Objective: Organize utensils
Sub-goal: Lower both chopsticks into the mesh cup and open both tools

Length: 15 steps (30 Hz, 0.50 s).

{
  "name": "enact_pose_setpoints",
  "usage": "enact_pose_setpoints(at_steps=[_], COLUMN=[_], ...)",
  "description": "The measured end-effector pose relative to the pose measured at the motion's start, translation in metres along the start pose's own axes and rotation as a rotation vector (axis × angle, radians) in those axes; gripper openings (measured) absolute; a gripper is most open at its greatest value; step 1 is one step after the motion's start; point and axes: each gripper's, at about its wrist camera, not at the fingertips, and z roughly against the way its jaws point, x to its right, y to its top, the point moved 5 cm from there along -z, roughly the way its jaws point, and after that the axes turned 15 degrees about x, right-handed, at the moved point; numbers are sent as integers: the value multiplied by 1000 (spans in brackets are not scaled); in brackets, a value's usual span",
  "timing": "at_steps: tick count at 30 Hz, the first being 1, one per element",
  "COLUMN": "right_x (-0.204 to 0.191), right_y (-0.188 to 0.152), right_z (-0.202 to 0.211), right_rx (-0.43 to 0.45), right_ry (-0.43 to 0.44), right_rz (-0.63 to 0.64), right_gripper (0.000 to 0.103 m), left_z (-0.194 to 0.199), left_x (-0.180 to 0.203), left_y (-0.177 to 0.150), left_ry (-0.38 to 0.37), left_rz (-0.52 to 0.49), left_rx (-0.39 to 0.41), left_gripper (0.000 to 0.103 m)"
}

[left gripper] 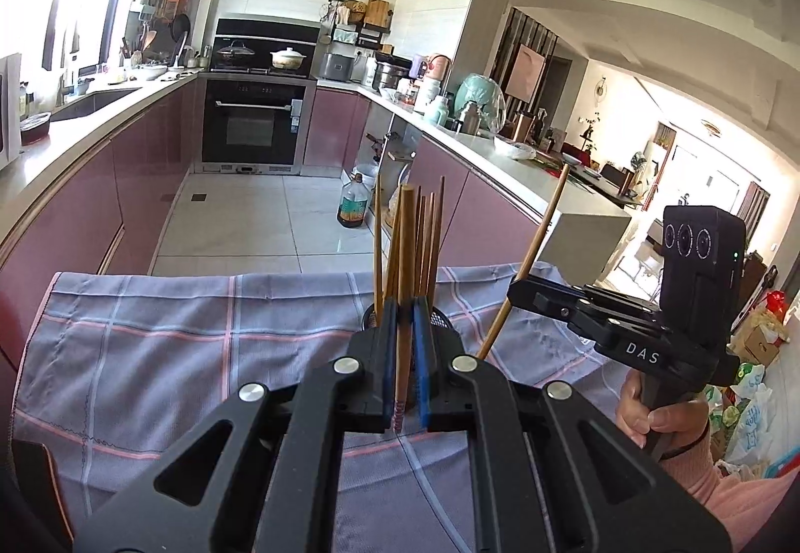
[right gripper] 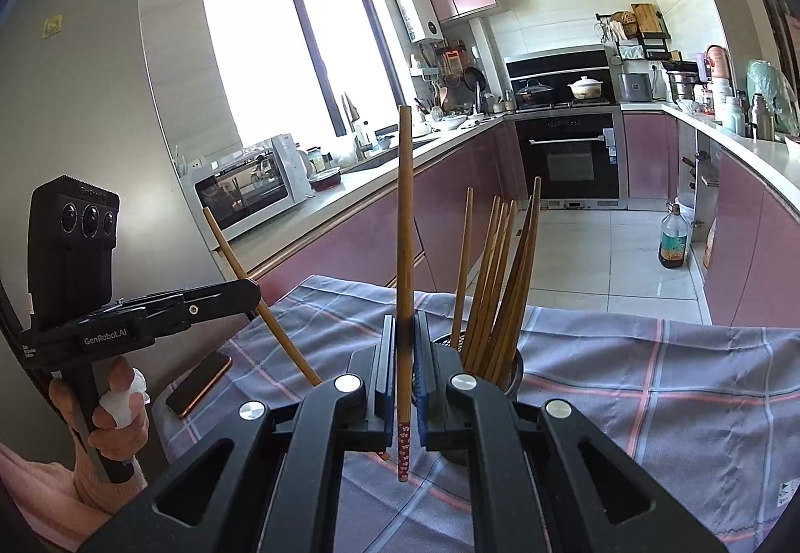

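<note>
In a kitchen with pink cabinets, a table is covered by a checked cloth [left gripper: 165, 343], on which a dark holder [right gripper: 515, 370] of wooden chopsticks [right gripper: 492, 283] stands. One chopstick [left gripper: 404, 303] is pinched upright in the left hand-held gripper [left gripper: 404, 353] and another chopstick [right gripper: 405, 253] in the right hand-held gripper [right gripper: 405, 368], both clamped near the patterned lower end. The sticks are judged light, stiff and smooth, so slipping or pivoting is likely; a hold nearer mid-length would be steadier.

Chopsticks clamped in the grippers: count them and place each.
2. One chopstick is clamped in the shut left gripper, the second chopstick in the shut right gripper. Others stand in the holder, not counted here.
</note>
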Motion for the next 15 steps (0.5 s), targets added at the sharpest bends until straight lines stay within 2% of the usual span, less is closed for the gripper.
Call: enact_pose_setpoints(at_steps=[15], right_x=[3], right_y=[33], right_z=[-2], right_rx=[82], right_ry=[-11], right_rz=[21], right_gripper=[5], left_z=[-5], left_x=[16], left_y=[52], left_ry=[-37], left_rz=[-27], left_rx=[93], left_gripper=[7])
